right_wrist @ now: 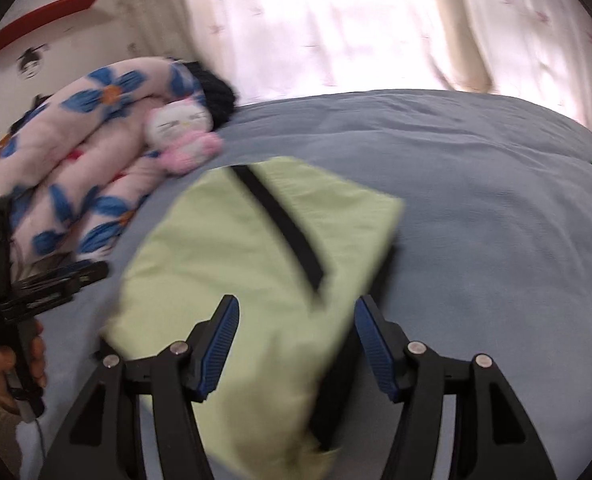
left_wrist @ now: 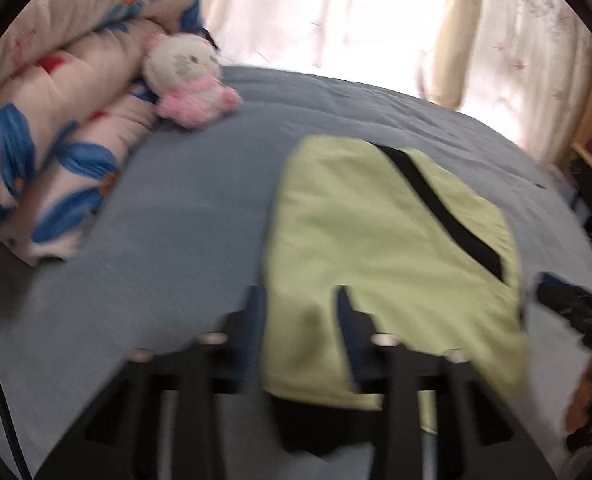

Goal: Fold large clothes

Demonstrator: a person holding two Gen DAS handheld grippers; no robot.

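The left gripper (left_wrist: 298, 300) had its two fingers standing apart with the near left corner of the light green garment (left_wrist: 384, 240) lying between them; the blur made it impossible to tell whether the pads actually pressed the cloth. The right gripper (right_wrist: 296, 320) was clearly spread wide, its blue ribbed pads (right_wrist: 220, 344) well apart on either side of the garment's (right_wrist: 256, 280) near edge, touching nothing that could be made out.

Outward from both grippers, the garment lay as a compact green rectangle on the blue-grey bed sheet (left_wrist: 176, 220), a black band (left_wrist: 440, 204) running diagonally across its top face. A dark layer showed under its right and near edges in the right wrist view. Judging from that tidy, doubled-up shape, most of the folding looked done; what seemed left was at most one more fold or a final smoothing and squaring of the near corners.

Farther off, a rolled floral quilt (left_wrist: 48, 128) lay along the left side of the bed with a white and pink cat plush (left_wrist: 188, 80) resting against it, well clear of the garment. Sheer curtains (left_wrist: 336, 16) hung bright behind the bed.
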